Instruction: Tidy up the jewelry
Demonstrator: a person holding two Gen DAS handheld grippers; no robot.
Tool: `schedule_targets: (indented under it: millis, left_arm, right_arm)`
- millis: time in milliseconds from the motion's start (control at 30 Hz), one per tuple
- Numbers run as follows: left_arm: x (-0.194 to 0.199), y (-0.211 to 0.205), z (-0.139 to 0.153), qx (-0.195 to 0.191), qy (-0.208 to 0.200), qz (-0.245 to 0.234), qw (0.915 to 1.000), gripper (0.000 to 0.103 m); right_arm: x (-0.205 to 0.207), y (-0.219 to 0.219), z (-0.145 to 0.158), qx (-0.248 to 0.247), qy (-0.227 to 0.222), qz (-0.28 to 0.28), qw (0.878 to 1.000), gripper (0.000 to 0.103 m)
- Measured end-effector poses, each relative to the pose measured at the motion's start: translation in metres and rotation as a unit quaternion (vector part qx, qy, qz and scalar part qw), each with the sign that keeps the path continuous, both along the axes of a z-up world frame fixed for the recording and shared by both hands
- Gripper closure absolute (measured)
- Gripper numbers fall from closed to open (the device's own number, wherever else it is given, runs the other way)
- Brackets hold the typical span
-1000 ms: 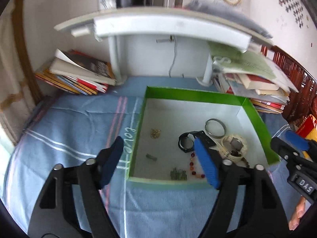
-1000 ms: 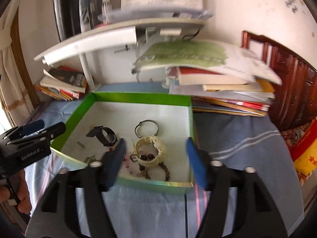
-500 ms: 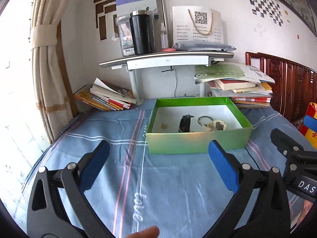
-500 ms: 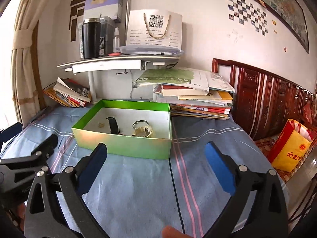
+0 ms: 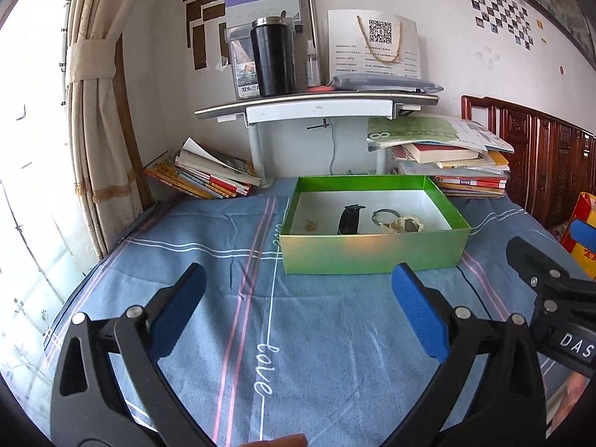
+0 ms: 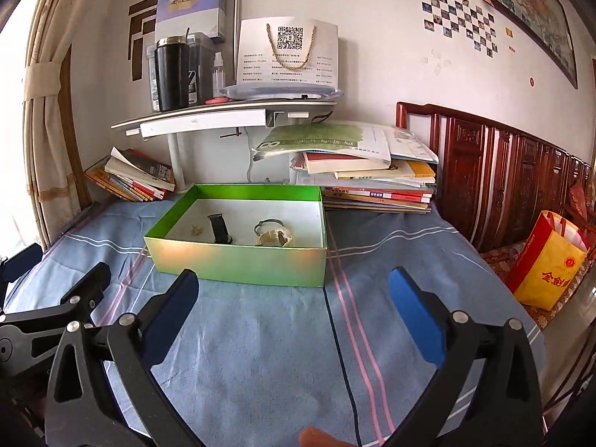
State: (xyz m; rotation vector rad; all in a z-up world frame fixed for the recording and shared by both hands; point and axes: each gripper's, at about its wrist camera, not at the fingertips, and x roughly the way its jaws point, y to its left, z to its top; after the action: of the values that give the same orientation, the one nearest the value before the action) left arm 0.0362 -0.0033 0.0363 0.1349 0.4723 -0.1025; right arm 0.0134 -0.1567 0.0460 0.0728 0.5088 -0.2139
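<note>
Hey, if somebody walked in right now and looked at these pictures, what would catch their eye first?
The bright green cardboard box in the middle of the blue striped bedspread, holding a black watch, a metal bangle and a cream bracelet. In front, the open left gripper and right gripper hold nothing.

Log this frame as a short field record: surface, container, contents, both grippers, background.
surface: blue striped cloth
container: green box, open top, white inside
contents: black watch, metal bangle, cream beaded bracelet, small gold piece; anything nearer is hidden by the front wall
left gripper: open, empty, short of the box
right gripper: open, empty, short of the box
background: book stacks, shelf with black tumbler
</note>
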Motion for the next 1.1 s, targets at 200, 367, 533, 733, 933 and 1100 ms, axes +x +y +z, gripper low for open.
schedule_targets:
  millis: [200, 367, 533, 733, 933, 1100]
  left_arm:
    - [0.0019, 0.0012, -0.0056, 0.0, 0.009, 0.0, 1.0, 0.004]
    - [0.002, 0.0034, -0.0067, -0.002, 0.01, 0.0, 0.9999, 0.004]
    - [0.0018, 0.0044, -0.0069, -0.003, 0.01, 0.001, 0.9999, 0.004]
    - [0.0011, 0.0045, -0.0067, -0.004, 0.011, 0.002, 0.9999, 0.004]
    - [0.0011, 0.0051, -0.0068, -0.003, 0.011, 0.002, 0.9999, 0.004]
    - [0.0008, 0.0047, -0.007, -0.003, 0.012, 0.002, 0.9999, 0.004]
  right_arm:
    - [0.001, 0.0014, -0.002, 0.001, 0.003, 0.002, 1.0, 0.003]
    - [0.0008, 0.0024, -0.0023, 0.001, 0.003, 0.002, 1.0, 0.004]
    - [0.0008, 0.0029, -0.0023, 0.001, 0.002, 0.003, 1.0, 0.004]
    - [0.0008, 0.0029, -0.0024, 0.001, 0.002, 0.002, 1.0, 0.004]
    - [0.0007, 0.0022, -0.0025, 0.001, 0.002, 0.002, 1.0, 0.004]
    - [-0.0003, 0.0031, -0.0016, 0.001, 0.001, 0.003, 1.0, 0.004]
